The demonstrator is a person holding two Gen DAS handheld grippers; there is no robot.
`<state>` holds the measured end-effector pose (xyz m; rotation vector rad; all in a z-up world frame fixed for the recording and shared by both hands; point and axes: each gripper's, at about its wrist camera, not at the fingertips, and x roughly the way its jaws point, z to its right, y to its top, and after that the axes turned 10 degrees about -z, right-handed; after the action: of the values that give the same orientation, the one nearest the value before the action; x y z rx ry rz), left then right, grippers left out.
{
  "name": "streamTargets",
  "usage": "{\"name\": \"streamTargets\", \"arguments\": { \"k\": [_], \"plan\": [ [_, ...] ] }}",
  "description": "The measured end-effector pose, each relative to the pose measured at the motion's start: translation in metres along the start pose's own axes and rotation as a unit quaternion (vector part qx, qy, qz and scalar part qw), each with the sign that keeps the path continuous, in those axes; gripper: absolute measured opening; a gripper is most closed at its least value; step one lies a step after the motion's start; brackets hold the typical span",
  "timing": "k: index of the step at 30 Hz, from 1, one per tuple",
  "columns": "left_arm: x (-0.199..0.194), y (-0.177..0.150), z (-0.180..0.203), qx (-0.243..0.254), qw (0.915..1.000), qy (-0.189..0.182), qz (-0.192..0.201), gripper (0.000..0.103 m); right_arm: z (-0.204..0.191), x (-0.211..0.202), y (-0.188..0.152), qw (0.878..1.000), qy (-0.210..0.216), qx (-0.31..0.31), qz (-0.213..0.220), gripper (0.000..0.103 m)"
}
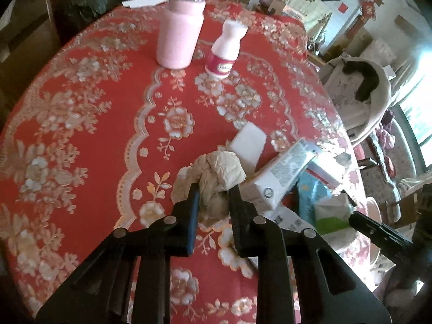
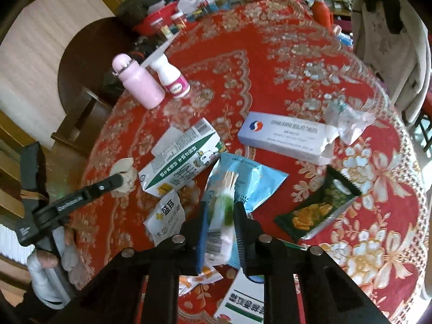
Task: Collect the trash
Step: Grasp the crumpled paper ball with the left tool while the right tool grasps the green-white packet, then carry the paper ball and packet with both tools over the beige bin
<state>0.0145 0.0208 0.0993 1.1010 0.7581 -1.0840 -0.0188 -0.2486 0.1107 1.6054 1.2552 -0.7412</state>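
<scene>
My left gripper [image 1: 214,189] is shut on a crumpled beige paper wad [image 1: 216,172] just above the red floral tablecloth [image 1: 94,124]. The wad [image 2: 124,174] and the left gripper also show at the left of the right wrist view. My right gripper [image 2: 220,206] is shut on a clear packet of cotton swabs with green print [image 2: 222,210], held above a light blue wrapper [image 2: 256,181]. A flattened milk carton [image 2: 181,159], a white wrapper with yellow print [image 2: 166,217], a green snack bag [image 2: 318,210], a white medicine box [image 2: 289,137] and crumpled plastic [image 2: 348,118] lie around.
A pink bottle [image 1: 179,32] and a small white bottle [image 1: 224,51] stand upright at the far side. A white block [image 1: 249,141] lies beyond the wad. A chair with clothes [image 2: 391,43] stands at the right edge. Jars and clutter [image 2: 172,19] sit at the back.
</scene>
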Motion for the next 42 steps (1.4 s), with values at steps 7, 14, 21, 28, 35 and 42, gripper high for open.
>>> {"name": "streamTargets", "arguments": {
  "k": [7, 14, 21, 28, 35, 42],
  "plan": [
    [-0.026, -0.009, 0.018, 0.009, 0.9998, -0.003, 0.017, 0.018, 0.007, -0.012, -0.002, 1.0, -0.007, 0.004, 0.014, 0.01],
    [-0.035, -0.022, 0.027, 0.016, 0.9997, 0.001, 0.02, 0.019, -0.004, 0.005, -0.004, 0.999, -0.038, -0.014, -0.012, 0.062],
    [-0.034, -0.034, 0.036, 0.02, 0.9997, -0.002, 0.013, 0.019, -0.009, 0.045, -0.007, 0.993, -0.092, -0.044, -0.062, 0.057],
    [-0.039, -0.039, 0.053, 0.036, 0.9992, -0.007, 0.017, 0.019, 0.008, 0.015, -0.013, 0.998, -0.037, -0.03, -0.035, 0.038],
    [-0.047, -0.038, 0.096, 0.069, 0.9969, -0.026, 0.027, 0.019, 0.021, -0.035, -0.018, 1.0, -0.007, -0.016, 0.01, 0.038],
    [-0.045, -0.04, 0.157, 0.116, 0.992, -0.042, 0.027, 0.019, 0.052, -0.078, -0.025, 0.999, -0.023, 0.002, 0.046, 0.038]
  ]
}}
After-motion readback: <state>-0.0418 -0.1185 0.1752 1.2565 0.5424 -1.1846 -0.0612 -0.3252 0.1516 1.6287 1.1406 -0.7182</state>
